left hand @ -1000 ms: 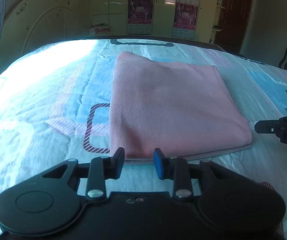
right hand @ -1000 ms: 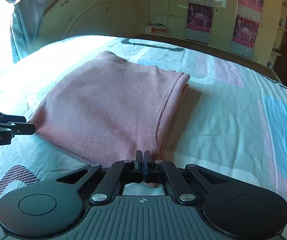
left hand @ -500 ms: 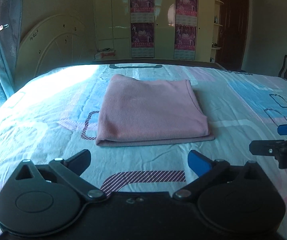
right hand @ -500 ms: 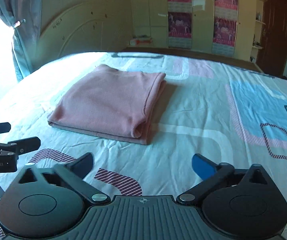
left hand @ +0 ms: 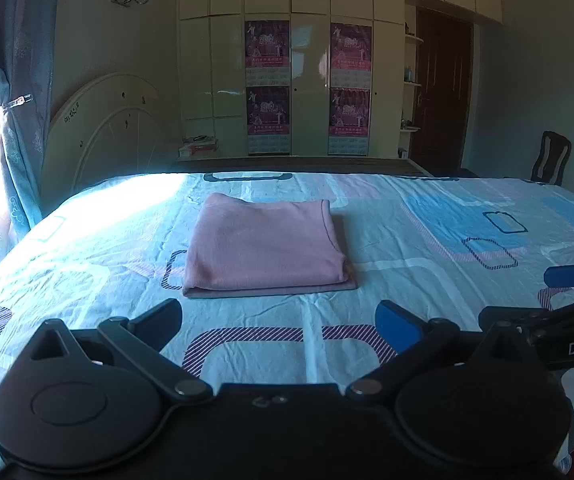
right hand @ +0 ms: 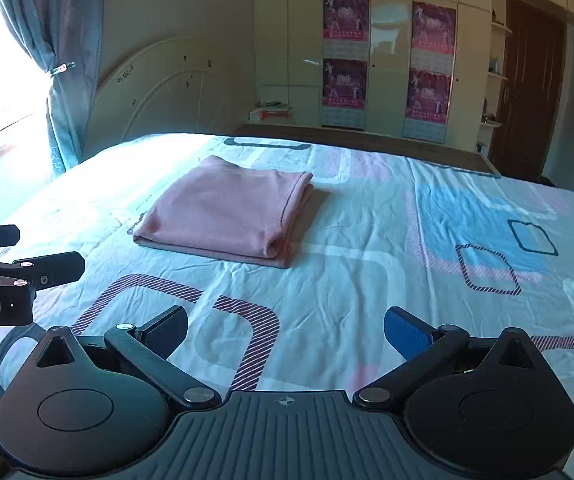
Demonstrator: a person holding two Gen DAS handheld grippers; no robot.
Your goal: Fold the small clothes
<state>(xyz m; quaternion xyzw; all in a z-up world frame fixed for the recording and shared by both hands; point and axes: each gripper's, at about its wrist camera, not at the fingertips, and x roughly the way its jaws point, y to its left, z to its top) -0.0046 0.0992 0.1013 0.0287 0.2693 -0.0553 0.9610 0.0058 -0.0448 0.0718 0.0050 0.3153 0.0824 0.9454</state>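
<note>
A pink garment (left hand: 265, 246) lies folded into a flat rectangle on the bed; it also shows in the right wrist view (right hand: 227, 210). My left gripper (left hand: 279, 326) is open and empty, held back from the garment's near edge. My right gripper (right hand: 285, 330) is open and empty too, well short of the garment's near right corner. The right gripper's fingers (left hand: 567, 276) show at the right edge of the left wrist view. The left gripper's fingers (right hand: 47, 268) show at the left edge of the right wrist view.
The bed (left hand: 427, 232) has a light blue sheet with pink and blue squares. A curved headboard (left hand: 103, 132) and a curtain (left hand: 11, 120) stand at the left. A wardrobe with posters (left hand: 307, 88) is behind, a chair (left hand: 551, 158) at the far right.
Both grippers have opened wide, let go of the garment's near edge and drawn back and up from it. The folded garment has stayed in place.
</note>
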